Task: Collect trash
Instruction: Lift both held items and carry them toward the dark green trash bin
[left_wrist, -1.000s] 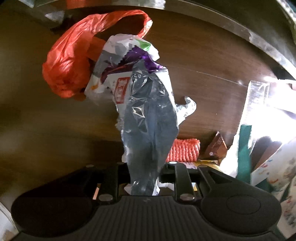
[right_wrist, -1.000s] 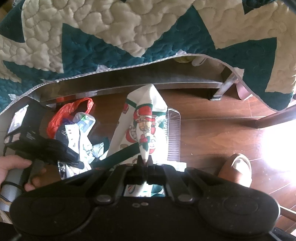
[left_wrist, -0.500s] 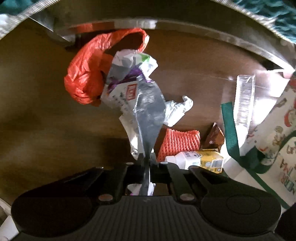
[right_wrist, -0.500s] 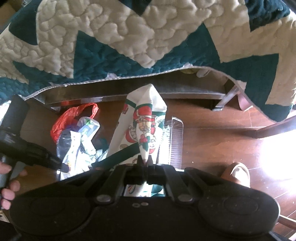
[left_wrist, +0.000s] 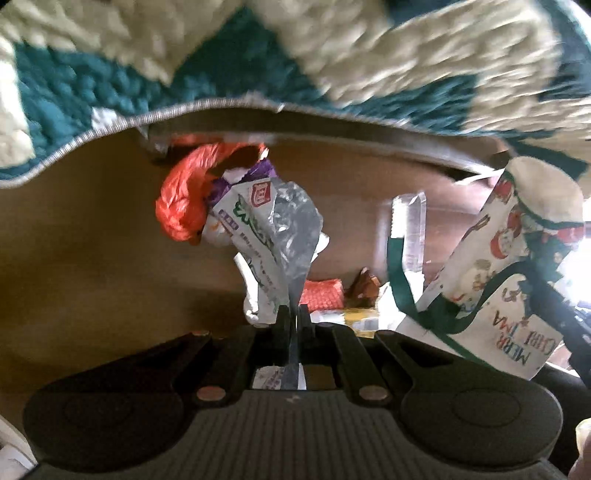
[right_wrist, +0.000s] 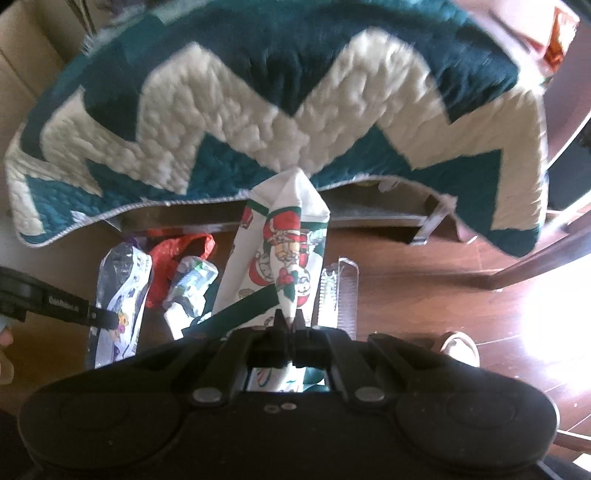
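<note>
My left gripper (left_wrist: 293, 314) is shut on a crumpled silver and white snack wrapper (left_wrist: 280, 229) and holds it up off the wooden floor. The wrapper (right_wrist: 120, 291) hangs at the left of the right wrist view, from my left gripper (right_wrist: 98, 315). My right gripper (right_wrist: 290, 321) is shut on the rim of a white Christmas gift bag (right_wrist: 284, 258) with Santa prints and green ribbon handles. That bag (left_wrist: 509, 266) stands at the right of the left wrist view. An orange plastic bag (left_wrist: 184, 206) lies on the floor behind the wrapper.
A teal and cream quilt (right_wrist: 258, 110) hangs over a bed frame above the floor. A clear plastic tray (right_wrist: 338, 295) stands beside the gift bag. A red mesh bag (left_wrist: 321, 295), a brown wrapper (left_wrist: 364, 284) and a small carton (left_wrist: 360, 317) lie on the floor. A shoe (right_wrist: 460, 347) is at the right.
My left gripper has lifted the wrapper and pulled back, so the quilt edge now fills the top of its view. My right gripper has risen with the gift bag rim.
</note>
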